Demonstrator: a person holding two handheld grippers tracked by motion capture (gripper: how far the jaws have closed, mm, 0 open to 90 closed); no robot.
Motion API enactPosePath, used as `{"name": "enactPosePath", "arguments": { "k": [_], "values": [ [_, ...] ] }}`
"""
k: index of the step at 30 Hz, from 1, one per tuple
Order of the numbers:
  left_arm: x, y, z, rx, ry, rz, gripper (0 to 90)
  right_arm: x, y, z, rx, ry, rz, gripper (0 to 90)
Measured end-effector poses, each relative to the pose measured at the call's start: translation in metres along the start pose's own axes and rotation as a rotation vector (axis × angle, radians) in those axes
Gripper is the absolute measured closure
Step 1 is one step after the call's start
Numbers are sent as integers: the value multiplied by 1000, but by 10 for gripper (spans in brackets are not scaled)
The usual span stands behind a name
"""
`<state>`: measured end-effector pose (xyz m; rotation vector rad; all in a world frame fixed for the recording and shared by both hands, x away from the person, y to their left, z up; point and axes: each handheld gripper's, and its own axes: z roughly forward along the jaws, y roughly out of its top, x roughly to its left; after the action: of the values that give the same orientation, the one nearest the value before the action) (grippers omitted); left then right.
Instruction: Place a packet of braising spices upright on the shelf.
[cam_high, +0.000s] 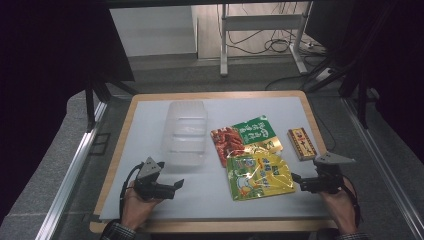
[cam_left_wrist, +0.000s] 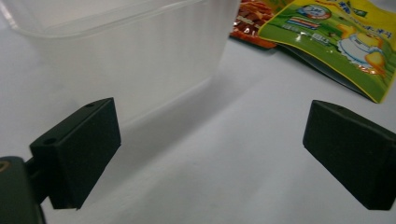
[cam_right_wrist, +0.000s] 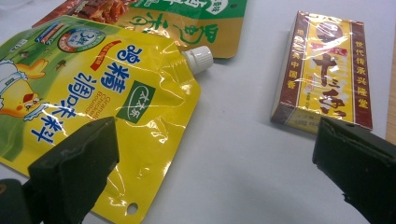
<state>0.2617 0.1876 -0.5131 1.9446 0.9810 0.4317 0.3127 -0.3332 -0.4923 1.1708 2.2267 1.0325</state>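
Observation:
A clear plastic tub (cam_high: 185, 132) stands left of centre on the white table (cam_high: 150, 115); its wall (cam_left_wrist: 121, 51) rises just beyond my left gripper (cam_left_wrist: 212, 149). That left gripper (cam_high: 172, 189) is open and holds nothing, near the front left. A yellow spouted pouch (cam_high: 257, 175) lies at front centre, partly over a green and red pouch (cam_high: 247, 135). A brown and yellow box (cam_high: 301, 143) lies at the right. My right gripper (cam_high: 296, 181) is open beside the yellow pouch's right edge. The yellow pouch (cam_right_wrist: 93, 79), its white cap (cam_right_wrist: 198, 57) and the box (cam_right_wrist: 327, 70) lie ahead of the right gripper (cam_right_wrist: 215, 172).
The table's wooden rim (cam_high: 215, 95) frames the white top. Metal rails (cam_high: 75, 165) run along both sides. Beyond the far edge stands a desk frame (cam_high: 260, 30) with cables on the floor. Bare white surface lies between the two grippers.

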Motion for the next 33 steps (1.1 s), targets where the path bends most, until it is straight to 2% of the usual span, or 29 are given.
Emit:
{"name": "enactPosePath", "arguments": {
  "k": [10,21,23,24,33],
  "values": [
    [-16,7,10,33,-51,70,130,1,0,0,1,0,-1,4],
    [-23,12,17,40,-90,93,255,1,0,0,2,-2,-2,4],
    [-25,13,19,40,-106,93,278,1,1,0,2,-2,-2,4],
    [-27,15,21,50,-128,98,314,1,1,0,0,0,-3,4],
    [-32,23,32,52,-174,131,456,2,1,1,-6,3,-5,3]
  ]
}}
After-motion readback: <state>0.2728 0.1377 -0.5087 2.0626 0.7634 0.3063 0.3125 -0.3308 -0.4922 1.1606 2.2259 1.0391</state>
